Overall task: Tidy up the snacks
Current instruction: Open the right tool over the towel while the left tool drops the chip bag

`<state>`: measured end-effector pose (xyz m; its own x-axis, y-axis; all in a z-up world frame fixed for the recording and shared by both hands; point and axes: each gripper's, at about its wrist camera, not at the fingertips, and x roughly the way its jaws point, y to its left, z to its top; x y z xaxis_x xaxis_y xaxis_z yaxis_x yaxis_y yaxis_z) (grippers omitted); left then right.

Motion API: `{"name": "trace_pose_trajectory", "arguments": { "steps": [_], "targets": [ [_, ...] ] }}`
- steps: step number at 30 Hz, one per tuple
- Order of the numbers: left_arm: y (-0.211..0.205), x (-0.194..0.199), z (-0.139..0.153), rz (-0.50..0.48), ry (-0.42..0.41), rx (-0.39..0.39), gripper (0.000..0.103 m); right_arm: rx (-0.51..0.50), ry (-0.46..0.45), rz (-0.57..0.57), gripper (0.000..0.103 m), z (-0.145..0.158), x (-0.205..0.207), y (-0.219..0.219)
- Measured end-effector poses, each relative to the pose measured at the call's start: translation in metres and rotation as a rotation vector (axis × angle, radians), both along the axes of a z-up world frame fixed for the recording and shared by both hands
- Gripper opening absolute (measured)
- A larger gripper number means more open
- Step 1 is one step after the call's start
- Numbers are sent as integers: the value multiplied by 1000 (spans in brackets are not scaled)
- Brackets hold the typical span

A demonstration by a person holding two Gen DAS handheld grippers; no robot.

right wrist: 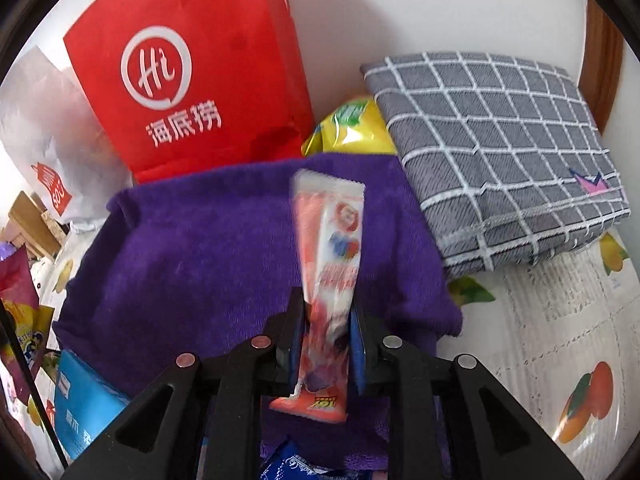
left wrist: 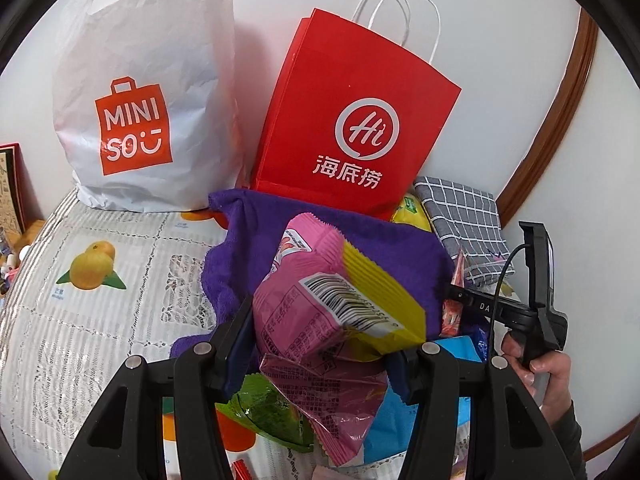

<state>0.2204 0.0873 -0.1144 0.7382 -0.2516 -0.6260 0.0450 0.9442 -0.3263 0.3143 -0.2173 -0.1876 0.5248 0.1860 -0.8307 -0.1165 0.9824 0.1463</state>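
The red paper bag (right wrist: pixel 192 80) hides most of the yellow packet (right wrist: pixel 348 128); the long snack stick (right wrist: pixel 332 248) is motion-blurred, its print unreadable.

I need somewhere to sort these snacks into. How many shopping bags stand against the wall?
2: a white Miniso plastic bag on the left and a red paper bag beside it, behind the purple towel.

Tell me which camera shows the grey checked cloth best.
The right wrist view: the grey checked cloth lies folded, large and nearly whole beside the purple towel. The left wrist view shows it small, near the far right edge.
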Motion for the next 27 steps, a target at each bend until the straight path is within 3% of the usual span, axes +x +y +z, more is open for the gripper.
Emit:
{"name": "trace_pose_trajectory", "arguments": {
  "steps": [5,11,22,27],
  "targets": [
    [3,1,-2,6,10,-11,54,-8,5,-5,40,4,-11,-4],
    [5,13,-6,13,44,-27,54,-28,-5,-1,40,16,-30,-7],
    [-1,65,-3,46,92,-19,54,49,-87,10,40,44,-55,-14],
    [-3,93,-20,79,179,15,54,24,-125,20,40,50,-62,-11]
  ]
}}
